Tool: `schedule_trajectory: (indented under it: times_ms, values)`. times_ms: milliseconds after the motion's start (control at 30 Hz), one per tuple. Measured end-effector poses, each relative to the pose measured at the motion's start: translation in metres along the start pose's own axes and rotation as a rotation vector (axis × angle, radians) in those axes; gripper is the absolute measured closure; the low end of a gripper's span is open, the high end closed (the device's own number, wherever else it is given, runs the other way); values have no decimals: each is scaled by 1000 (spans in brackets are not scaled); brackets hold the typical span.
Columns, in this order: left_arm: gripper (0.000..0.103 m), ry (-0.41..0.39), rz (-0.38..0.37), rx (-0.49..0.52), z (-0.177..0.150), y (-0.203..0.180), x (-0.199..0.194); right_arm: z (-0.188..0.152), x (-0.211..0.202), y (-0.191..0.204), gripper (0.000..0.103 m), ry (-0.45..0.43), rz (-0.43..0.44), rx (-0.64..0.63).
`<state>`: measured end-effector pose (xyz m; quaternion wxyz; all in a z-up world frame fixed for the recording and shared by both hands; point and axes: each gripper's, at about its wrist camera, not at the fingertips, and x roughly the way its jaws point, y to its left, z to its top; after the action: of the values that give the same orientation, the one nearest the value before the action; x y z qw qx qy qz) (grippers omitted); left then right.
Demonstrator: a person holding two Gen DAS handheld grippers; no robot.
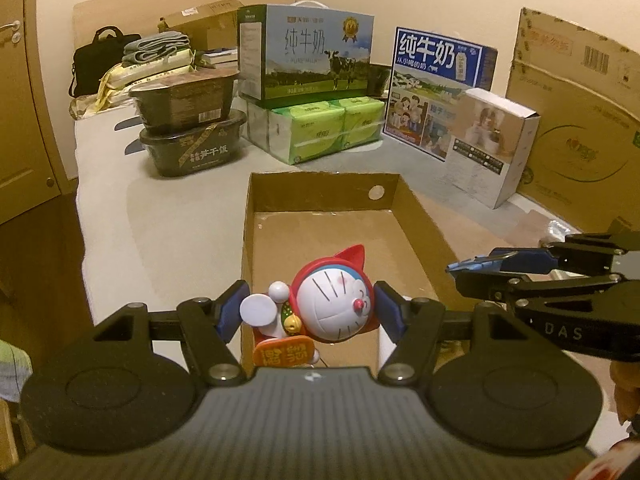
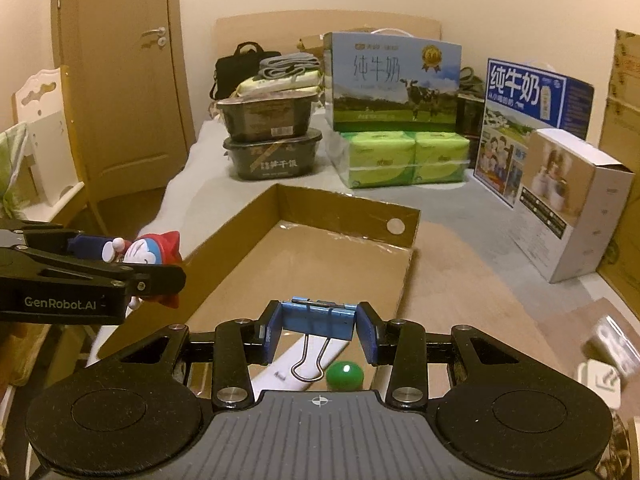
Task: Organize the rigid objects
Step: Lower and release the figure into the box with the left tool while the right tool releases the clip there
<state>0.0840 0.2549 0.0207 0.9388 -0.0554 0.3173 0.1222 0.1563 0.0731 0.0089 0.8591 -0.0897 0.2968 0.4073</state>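
Cardboard box point(image 1: 320, 196) rectangular; glossy round-headed figurine point(image 1: 332, 304) above it.

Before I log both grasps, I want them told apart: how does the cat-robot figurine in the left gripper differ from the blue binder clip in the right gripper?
The cat-robot figurine is rounded, red and white, and lies tilted sideways; the blue binder clip is flat-sided, with its wire handle hanging down. The figurine spreads the left gripper wider than the clip spreads the right gripper. Both are clamped between blue fingers, near the open cardboard box.
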Motion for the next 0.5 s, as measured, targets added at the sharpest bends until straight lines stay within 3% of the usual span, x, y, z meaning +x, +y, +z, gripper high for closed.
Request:
schedule_trajectory:
  times_ms: [500]
  values:
    - [38,52,-4,58,9,-1,61,9,61,-22,63,65,27,18]
